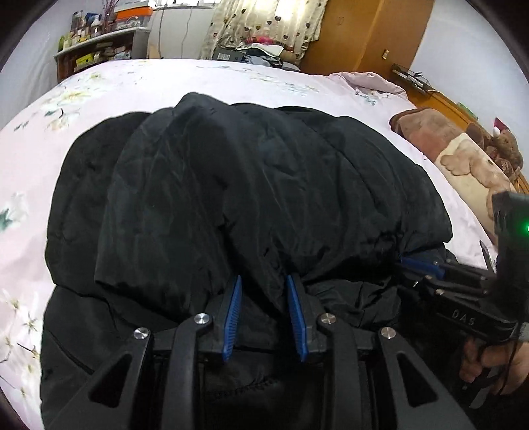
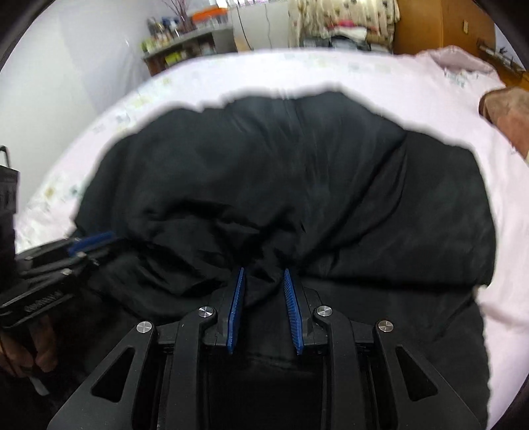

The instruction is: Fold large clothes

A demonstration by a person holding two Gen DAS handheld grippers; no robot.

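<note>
A large black padded jacket (image 1: 251, 185) lies on the pink floral bed sheet (image 1: 39, 149); it also fills the right wrist view (image 2: 297, 185). My left gripper (image 1: 263, 281) is shut on a fold of the jacket's near edge, with black cloth bunched between its blue pads. My right gripper (image 2: 263, 274) is shut on another fold of the same edge, further right. The right gripper also shows in the left wrist view (image 1: 420, 263), and the left gripper shows in the right wrist view (image 2: 92, 239). The lifted layer lies doubled over the jacket's lower part.
A brown bear-print blanket (image 1: 463, 158) and a plush toy (image 1: 506, 142) lie at the bed's right side. A cluttered shelf (image 1: 99, 49) stands at the far left, with curtains (image 1: 264, 23) and a wooden wardrobe (image 1: 370, 33) behind the bed.
</note>
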